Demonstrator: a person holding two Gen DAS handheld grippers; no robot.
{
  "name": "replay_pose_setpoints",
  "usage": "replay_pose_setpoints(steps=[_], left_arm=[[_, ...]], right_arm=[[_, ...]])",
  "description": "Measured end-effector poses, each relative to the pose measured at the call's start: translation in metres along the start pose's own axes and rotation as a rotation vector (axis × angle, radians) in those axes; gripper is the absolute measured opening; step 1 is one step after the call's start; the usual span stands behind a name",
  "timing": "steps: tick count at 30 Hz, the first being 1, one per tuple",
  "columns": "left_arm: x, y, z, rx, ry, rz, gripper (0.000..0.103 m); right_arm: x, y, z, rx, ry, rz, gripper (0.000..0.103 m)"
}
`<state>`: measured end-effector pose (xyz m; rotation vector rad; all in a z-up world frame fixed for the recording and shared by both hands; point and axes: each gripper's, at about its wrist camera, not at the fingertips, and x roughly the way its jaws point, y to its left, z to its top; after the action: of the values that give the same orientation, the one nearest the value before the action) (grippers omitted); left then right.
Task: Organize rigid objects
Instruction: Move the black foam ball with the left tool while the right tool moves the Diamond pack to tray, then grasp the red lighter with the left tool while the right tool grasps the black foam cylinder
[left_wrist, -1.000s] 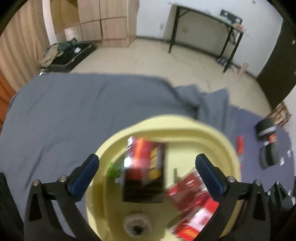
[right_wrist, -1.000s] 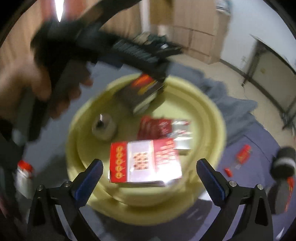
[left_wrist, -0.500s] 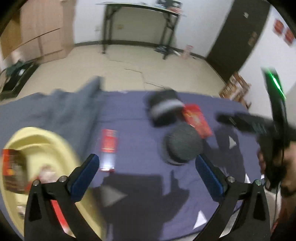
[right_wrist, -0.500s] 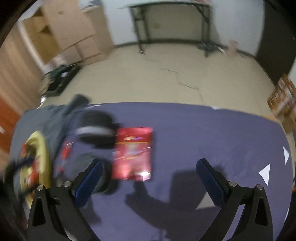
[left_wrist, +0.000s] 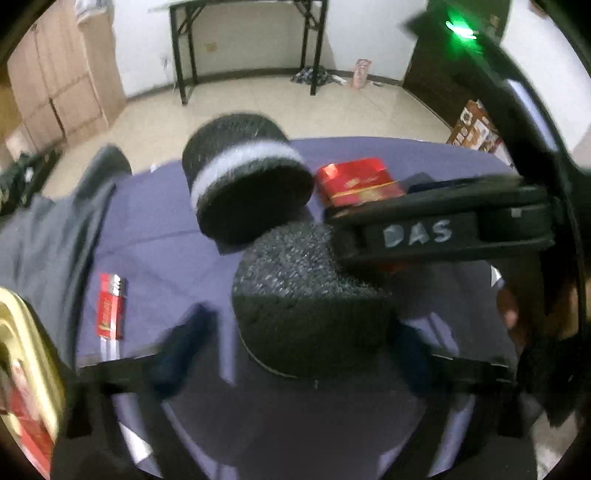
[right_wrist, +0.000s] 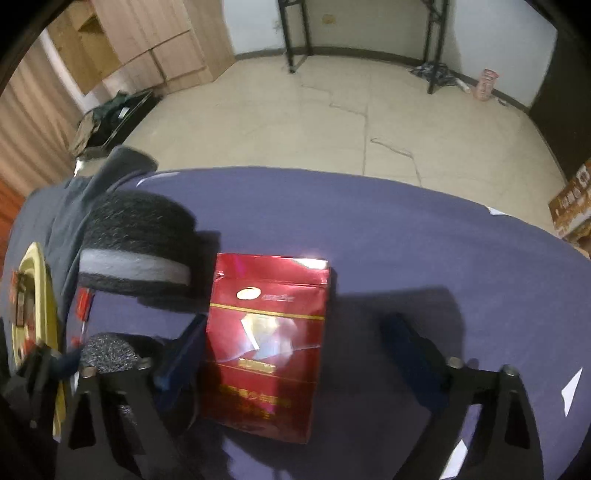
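On the purple cloth (right_wrist: 406, 229), my right gripper (right_wrist: 295, 354) is spread wide around the red box (right_wrist: 267, 343), fingers either side of it, not squeezing, left finger just beside the box edge. My left gripper (left_wrist: 295, 354) is also wide open, straddling the dark foam puck (left_wrist: 306, 306); the striped black roll (left_wrist: 243, 177) sits just behind it. The yellow basin (left_wrist: 26, 354), holding red packs, is at far left, with a small red packet (left_wrist: 110, 310) lying nearby.
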<state>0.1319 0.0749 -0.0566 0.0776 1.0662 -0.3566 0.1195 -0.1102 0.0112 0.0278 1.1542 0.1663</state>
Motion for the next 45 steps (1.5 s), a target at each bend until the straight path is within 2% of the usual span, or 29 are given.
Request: replay_pose_setpoints(steps=[1, 2, 6, 8, 11, 13, 16, 18, 21, 23, 26, 30, 32, 36, 37, 38, 39, 40, 41, 43, 45], left_arm=[[0.001, 0.005, -0.001, -0.036, 0.01, -0.011, 0.069], [-0.001, 0.008, -0.001, -0.05, 0.008, -0.02, 0.069], [-0.029, 0.015, -0.007, -0.047, -0.021, -0.03, 0.069], [-0.067, 0.036, -0.013, -0.089, -0.063, -0.042, 0.069], [-0.126, 0.076, -0.04, -0.176, -0.125, -0.047, 0.069], [-0.16, 0.109, -0.064, -0.21, -0.153, 0.003, 0.069], [-0.201, 0.166, -0.107, -0.243, -0.146, 0.143, 0.069], [-0.213, 0.2, -0.131, -0.274, -0.123, 0.225, 0.069], [-0.207, 0.234, -0.151, -0.314, -0.056, 0.272, 0.069], [-0.198, 0.243, -0.159, -0.328, -0.044, 0.263, 0.069], [-0.189, 0.252, -0.169, -0.368, -0.034, 0.242, 0.069], [-0.166, 0.261, -0.177, -0.38, 0.001, 0.208, 0.07], [-0.167, 0.263, -0.177, -0.382, -0.035, 0.202, 0.07], [-0.168, 0.271, -0.178, -0.389, -0.044, 0.191, 0.072], [-0.168, 0.272, -0.18, -0.392, -0.047, 0.191, 0.075], [-0.171, 0.272, -0.18, -0.403, -0.048, 0.192, 0.078], [-0.173, 0.272, -0.181, -0.411, -0.052, 0.188, 0.088], [-0.177, 0.273, -0.182, -0.424, -0.066, 0.174, 0.1], [-0.187, 0.272, -0.184, -0.446, -0.1, 0.137, 0.103], [-0.202, 0.269, -0.188, -0.473, -0.137, 0.075, 0.103], [-0.211, 0.264, -0.186, -0.475, -0.146, 0.075, 0.103]], right_arm=[[-0.002, -0.004, -0.001, 0.012, -0.014, -0.009, 0.07], [-0.005, -0.005, -0.001, 0.006, -0.024, -0.011, 0.057], [-0.016, -0.012, -0.012, 0.01, -0.026, 0.014, 0.057], [-0.038, -0.006, -0.015, -0.001, -0.064, 0.037, 0.057], [-0.08, 0.025, -0.023, -0.106, -0.138, 0.077, 0.057], [-0.107, 0.064, -0.026, -0.199, -0.17, 0.158, 0.057], [-0.12, 0.127, -0.034, -0.313, -0.157, 0.259, 0.057], [-0.115, 0.182, -0.037, -0.412, -0.132, 0.296, 0.057], [-0.094, 0.245, -0.04, -0.523, -0.088, 0.335, 0.057], [-0.07, 0.285, -0.042, -0.601, -0.05, 0.326, 0.057], [-0.036, 0.332, -0.043, -0.693, -0.016, 0.253, 0.057], [0.007, 0.359, -0.039, -0.677, 0.033, 0.217, 0.057], [0.018, 0.369, -0.039, -0.692, 0.017, 0.215, 0.057], [0.027, 0.374, -0.038, -0.676, 0.005, 0.2, 0.059], [0.027, 0.373, -0.039, -0.663, 0.007, 0.206, 0.062], [0.026, 0.372, -0.038, -0.639, 0.0, 0.217, 0.08], [0.023, 0.37, -0.037, -0.62, -0.022, 0.228, 0.101], [0.012, 0.364, -0.036, -0.589, -0.069, 0.25, 0.103], [0.005, 0.357, -0.037, -0.57, -0.09, 0.264, 0.103], [-0.015, 0.329, -0.034, -0.468, -0.149, 0.279, 0.103], [-0.033, 0.292, -0.034, -0.374, -0.192, 0.29, 0.103]])
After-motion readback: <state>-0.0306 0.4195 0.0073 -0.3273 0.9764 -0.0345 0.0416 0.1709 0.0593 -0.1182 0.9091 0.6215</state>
